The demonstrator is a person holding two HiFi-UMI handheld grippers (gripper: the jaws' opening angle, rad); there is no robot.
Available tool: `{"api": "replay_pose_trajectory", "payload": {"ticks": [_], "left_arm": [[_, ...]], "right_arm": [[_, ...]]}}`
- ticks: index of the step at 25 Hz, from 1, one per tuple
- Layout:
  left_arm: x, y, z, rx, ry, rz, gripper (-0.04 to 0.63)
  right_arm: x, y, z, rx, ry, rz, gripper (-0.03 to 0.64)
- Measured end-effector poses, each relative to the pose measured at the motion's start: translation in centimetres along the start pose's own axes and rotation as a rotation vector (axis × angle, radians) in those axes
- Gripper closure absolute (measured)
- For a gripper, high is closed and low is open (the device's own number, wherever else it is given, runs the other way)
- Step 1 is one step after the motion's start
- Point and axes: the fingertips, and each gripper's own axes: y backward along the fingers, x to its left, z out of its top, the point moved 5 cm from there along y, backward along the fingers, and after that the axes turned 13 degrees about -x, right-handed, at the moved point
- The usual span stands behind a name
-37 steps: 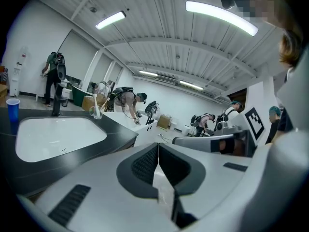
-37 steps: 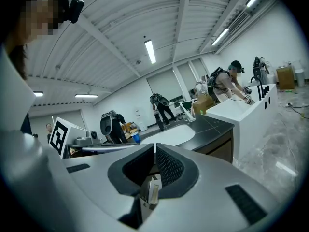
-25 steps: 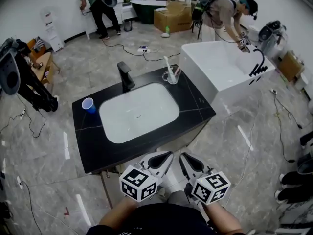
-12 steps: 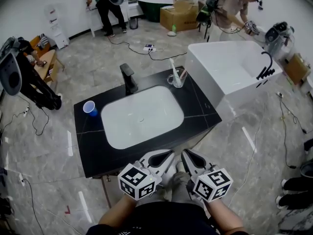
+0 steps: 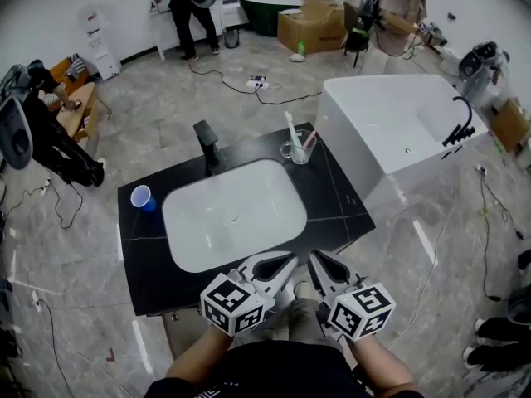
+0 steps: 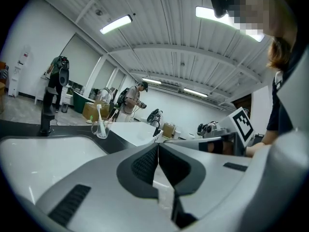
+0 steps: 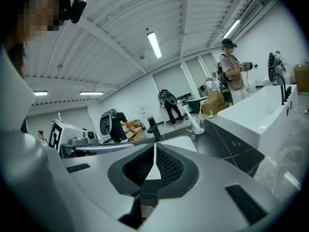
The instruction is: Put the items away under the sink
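Plainly, left tongs (image 5: 289,260) and right tongs (image 5: 314,259) are each pressed together near the sink (image 5: 232,215).

No legible text, label, brand or number anywhere

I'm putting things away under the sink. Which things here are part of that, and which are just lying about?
Likely part of the job:
blue cup on the counter
glass holding toothbrushes
sink vanity

Just lying about:
white bathtub
cardboard box
power strip on the floor
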Motion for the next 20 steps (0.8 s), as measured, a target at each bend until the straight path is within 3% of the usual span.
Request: {"api": "replay_pose_trajectory", "payload": {"ticks": [20], "left_arm": [[8.8, -12.0, 2.0, -0.005, -0.027, 0.124, 0.584]], "right_arm": [[-11.4, -9.1, 5.1, 0.062, -0.016, 0.090, 0.577]]}}
